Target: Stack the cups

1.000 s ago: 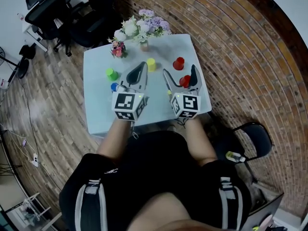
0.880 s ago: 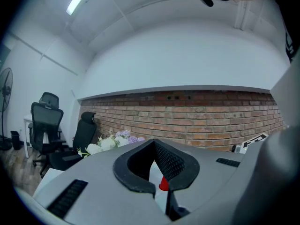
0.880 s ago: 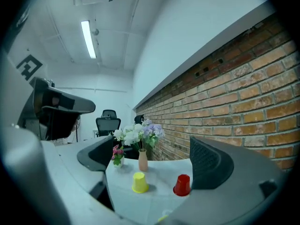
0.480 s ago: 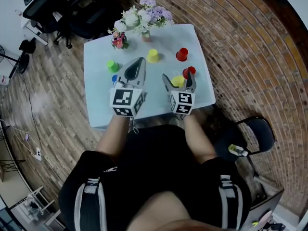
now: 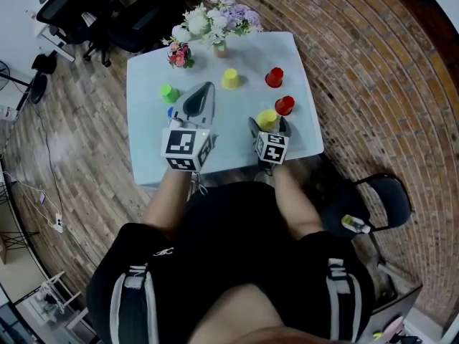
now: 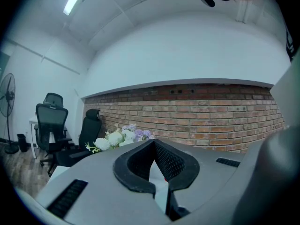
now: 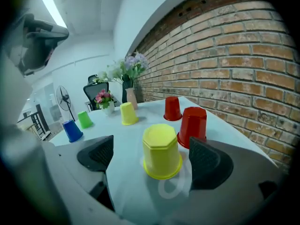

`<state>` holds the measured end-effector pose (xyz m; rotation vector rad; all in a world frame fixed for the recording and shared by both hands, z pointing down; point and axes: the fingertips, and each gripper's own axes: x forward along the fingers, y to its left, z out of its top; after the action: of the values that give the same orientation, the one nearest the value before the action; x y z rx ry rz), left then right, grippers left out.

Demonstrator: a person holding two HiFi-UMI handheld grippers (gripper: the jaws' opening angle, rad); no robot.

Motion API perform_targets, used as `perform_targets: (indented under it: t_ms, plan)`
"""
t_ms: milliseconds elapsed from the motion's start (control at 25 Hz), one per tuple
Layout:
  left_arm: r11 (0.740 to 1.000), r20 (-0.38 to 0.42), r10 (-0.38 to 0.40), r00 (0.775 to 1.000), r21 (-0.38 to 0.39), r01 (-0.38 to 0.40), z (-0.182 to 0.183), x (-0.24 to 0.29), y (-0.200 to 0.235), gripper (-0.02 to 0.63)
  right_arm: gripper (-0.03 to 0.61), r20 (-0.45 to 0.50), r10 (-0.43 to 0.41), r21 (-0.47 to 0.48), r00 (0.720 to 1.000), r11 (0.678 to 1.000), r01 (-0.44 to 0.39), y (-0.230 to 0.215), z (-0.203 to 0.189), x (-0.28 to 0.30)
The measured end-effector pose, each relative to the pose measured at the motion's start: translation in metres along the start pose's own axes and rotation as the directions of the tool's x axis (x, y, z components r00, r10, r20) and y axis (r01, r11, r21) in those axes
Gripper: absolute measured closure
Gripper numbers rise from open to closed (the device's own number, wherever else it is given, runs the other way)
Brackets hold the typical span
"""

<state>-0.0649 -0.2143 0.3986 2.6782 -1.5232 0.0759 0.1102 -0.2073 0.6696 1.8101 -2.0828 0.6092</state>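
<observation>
Right gripper spread around an upturned yellow cup; left gripper pressed together and empty.

The right gripper is low over the pale counter, jaws wide on either side of the upside-down yellow plastic cup, pads seemingly just clear of it. An upturned red plastic cup stands just beyond its right jaw, with a second red cup farther ahead. Another yellow cup, a green cup and a blue cup stand ahead to its left. The left gripper points level, holding nothing.
</observation>
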Motion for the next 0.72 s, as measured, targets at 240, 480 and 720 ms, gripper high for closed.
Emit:
perform_targets:
  t_ms: [240, 480, 720]
  plan:
    - [1.0, -0.003, 0.023, 1.0, 0.011, -0.023, -0.004, -0.001, 0.005, 0.612, 0.104, -0.062, -0.007, -0.003, 0.998, 1.0, 0.007, -0.012, -0.018, 0.011]
    - [0.999, 0.008, 0.05, 0.999, 0.01, -0.051, 0.0, -0.002, 0.009, 0.612, 0.322, -0.116, -0.061, -0.087, 0.991, 0.995, 0.051, -0.017, -0.024, 0.013]
    - [0.996, 0.015, 0.09, 0.996, 0.003, -0.09, 0.002, -0.01, 0.019, 0.612, 0.327, -0.073, -0.037, -0.126, 0.997, 0.992, 0.028, -0.01, -0.004, 0.014]
